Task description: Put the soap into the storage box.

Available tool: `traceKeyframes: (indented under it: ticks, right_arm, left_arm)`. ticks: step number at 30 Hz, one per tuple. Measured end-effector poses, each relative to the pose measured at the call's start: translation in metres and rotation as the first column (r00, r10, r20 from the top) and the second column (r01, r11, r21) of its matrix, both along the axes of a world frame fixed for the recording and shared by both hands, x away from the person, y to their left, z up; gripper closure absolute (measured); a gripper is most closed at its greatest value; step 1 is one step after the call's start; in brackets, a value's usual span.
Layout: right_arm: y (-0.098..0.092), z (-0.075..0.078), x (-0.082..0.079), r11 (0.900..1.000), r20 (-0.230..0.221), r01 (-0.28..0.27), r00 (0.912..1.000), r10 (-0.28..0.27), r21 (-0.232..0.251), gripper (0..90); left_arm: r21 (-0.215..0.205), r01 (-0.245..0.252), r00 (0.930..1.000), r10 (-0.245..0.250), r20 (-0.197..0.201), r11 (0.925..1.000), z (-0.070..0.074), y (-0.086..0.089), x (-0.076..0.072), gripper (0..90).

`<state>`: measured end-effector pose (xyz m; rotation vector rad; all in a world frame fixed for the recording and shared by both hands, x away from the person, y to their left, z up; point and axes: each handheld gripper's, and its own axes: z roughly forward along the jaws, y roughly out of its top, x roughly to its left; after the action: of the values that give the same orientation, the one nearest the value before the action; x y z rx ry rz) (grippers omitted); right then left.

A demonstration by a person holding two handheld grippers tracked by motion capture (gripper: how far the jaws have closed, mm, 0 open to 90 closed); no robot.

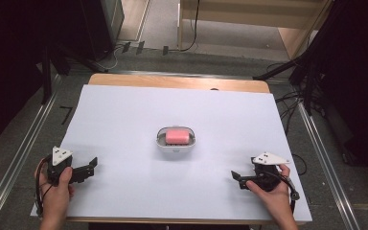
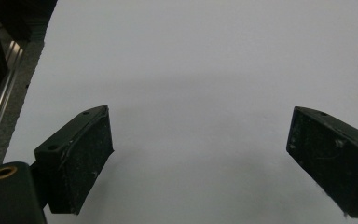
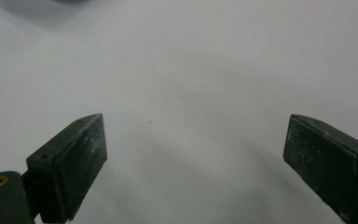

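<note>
Two grippers rested at the near edge of the white sheet (image 1: 124, 120) that covered the table, each well short of the soap dish (image 1: 176, 142) and well apart from it. The left gripper (image 1: 92, 165) lay to the near left of the dish, held in the person's left hand (image 1: 57, 191), its jaws spread wide over bare sheet in the left gripper view and holding nothing. The right gripper (image 1: 235, 178) lay to the near right of the dish in the right hand (image 1: 273, 189), its jaws likewise wide apart and empty in the right gripper view. Farther out, near the middle of the sheet and between the two grippers, sat the dish itself, a small pale oval tray with a raised rim, and in it lay a pink bar of soap (image 1: 177, 136). The bar looked light and firm, though likely slick, so a pinch across its short sides, squarely on the flat faces, seemed the safest hold; too hard a squeeze could shoot it out sideways. The dish appeared light, rigid plastic, apt to slide on the smooth sheet if nudged, and best taken by its rim. Beyond the dish lay only more sheet and the wooden far edge of the table (image 1: 177, 82).
</note>
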<state>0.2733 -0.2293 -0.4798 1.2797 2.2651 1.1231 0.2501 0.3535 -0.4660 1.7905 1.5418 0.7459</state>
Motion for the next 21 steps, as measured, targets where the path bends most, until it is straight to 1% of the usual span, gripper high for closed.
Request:
traceKeyframes:
  ticks: [9, 21]
  right_arm:
    - [-0.021, -0.001, -0.009, 0.999, -0.002, 0.044, 0.9990, -0.044, -0.009, 6.4]
    - [-0.043, -0.003, -0.019, 0.993, 0.017, 0.121, 0.9925, -0.121, 0.014, 6.4]
  left_arm:
    - [0.001, -0.001, 1.0000, 0.001, 0.004, 1.0000, 0.000, 0.000, 0.000, 7.4]
    - [-0.002, -0.003, 1.0000, 0.003, 0.005, 1.0000, 0.000, 0.000, 0.000, 7.4]
